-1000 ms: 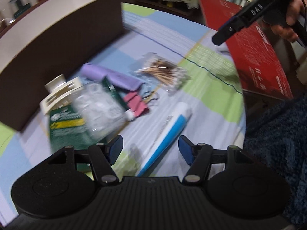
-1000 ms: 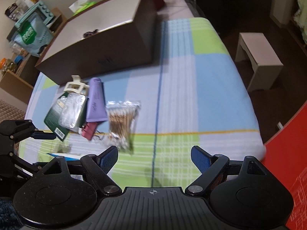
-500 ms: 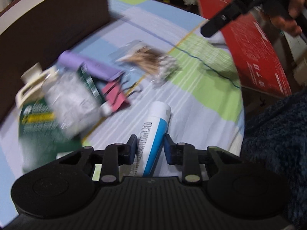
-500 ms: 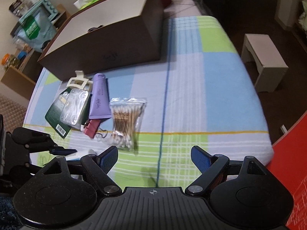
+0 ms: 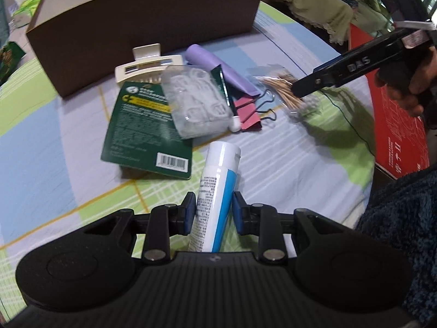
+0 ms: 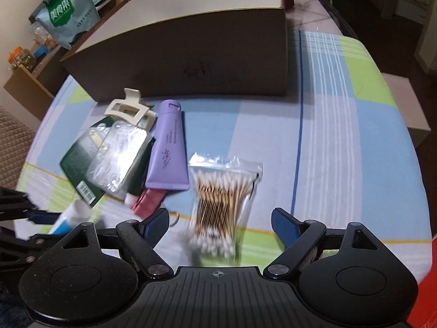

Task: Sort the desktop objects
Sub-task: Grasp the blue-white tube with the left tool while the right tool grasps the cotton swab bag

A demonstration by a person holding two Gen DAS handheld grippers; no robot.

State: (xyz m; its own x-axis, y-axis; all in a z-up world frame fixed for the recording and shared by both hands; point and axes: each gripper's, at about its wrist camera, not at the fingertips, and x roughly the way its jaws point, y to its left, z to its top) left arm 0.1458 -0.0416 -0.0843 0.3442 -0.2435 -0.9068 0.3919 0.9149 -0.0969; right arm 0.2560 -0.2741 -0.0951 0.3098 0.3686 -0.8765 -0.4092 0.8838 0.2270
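**Tube clamped, swabs next: where the sort could slip**

The left gripper [image 5: 213, 207] is clenched on the white-and-blue tube [image 5: 215, 188], pads pressing its sides low on the body, cap end pointing toward the pile on the checked cloth [image 5: 314, 169]. The right gripper [image 6: 220, 225] is spread wide, holding nothing, poised above the bag of cotton swabs [image 6: 222, 194], which lies just beside the purple tube [image 6: 169, 150]. The brown box [image 6: 191, 63], the likely destination, stands behind the pile

Risks, as I judge them: the tube is soft and slick, so a squeeze this near its tail may let it pivot or slide out on the lift. The swab bag is thin plastic; a shallow pinch could catch only film and spill it. The pink binder clip [image 5: 247, 112] and the blister pack [image 5: 196, 104] overlap neighbours, so a careless sweep could drag several together
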